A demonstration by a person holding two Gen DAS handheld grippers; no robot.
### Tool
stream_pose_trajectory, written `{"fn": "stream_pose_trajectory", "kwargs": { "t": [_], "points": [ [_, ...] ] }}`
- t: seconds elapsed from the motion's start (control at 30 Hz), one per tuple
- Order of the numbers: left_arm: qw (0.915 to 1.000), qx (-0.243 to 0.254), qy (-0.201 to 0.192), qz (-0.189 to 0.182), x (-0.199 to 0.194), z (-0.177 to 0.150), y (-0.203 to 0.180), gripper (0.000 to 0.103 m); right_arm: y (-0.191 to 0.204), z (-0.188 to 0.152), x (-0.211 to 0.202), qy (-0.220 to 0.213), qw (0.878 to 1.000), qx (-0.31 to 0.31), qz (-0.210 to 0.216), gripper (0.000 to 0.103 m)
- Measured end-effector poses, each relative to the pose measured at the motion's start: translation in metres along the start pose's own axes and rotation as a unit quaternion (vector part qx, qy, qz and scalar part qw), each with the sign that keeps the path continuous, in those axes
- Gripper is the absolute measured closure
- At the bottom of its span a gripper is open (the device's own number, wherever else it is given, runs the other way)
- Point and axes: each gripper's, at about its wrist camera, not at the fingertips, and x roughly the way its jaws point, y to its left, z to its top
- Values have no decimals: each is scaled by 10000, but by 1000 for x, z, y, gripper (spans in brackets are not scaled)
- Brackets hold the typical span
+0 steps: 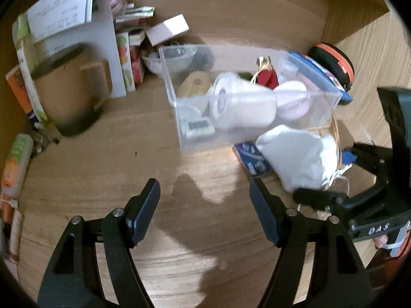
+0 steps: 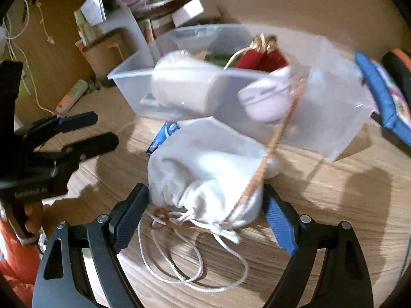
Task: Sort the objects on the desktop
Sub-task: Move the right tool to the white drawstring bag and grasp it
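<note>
right gripper (image 2: 205,218) fingers apart, straddling white drawstring pouch (image 2: 205,169) at frame centre; left gripper (image 1: 205,213) fingers apart, empty, farther off

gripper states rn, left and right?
Left gripper: open, nothing between the fingers, over the bare wooden desk.
Right gripper: open, fingers on either side of the white drawstring pouch; not clamped on it.

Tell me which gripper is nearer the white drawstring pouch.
Right. The right gripper straddles the white drawstring pouch; the left gripper hangs open off to the pouch's left.
</note>
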Motion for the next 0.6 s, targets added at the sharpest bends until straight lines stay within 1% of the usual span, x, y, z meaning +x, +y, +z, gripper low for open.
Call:
{"fn": "stream_pose_trajectory", "kwargs": {
  "t": [0.17, 0.3, 0.33, 0.37, 0.47, 0.6],
  "points": [
    [10000, -25, 58, -20, 3, -4, -1, 32, 6, 5, 10, 19, 9997, -159, -193, 16],
    [9999, 1, 108, -55, 5, -5, -2, 31, 14, 6, 15, -60, 9971, -473, -585, 17],
    [9999, 32, 117, -67, 5, -5, -5, 31, 15, 6, 15, -96, 9967, -518, -616, 18],
    [9999, 59, 122, -78, 6, -4, -6, 31, 15, 6, 14, -134, 9963, -564, -639, 22],
    [9997, 162, 152, -119, 9, -3, -14, 31, 13, 5, 10, -236, 9955, -639, -654, 29],
    [9994, 242, 191, -149, 15, 2, -24, 31, 9, 5, 6, -338, 9960, -589, -585, 31]
  ]
}}
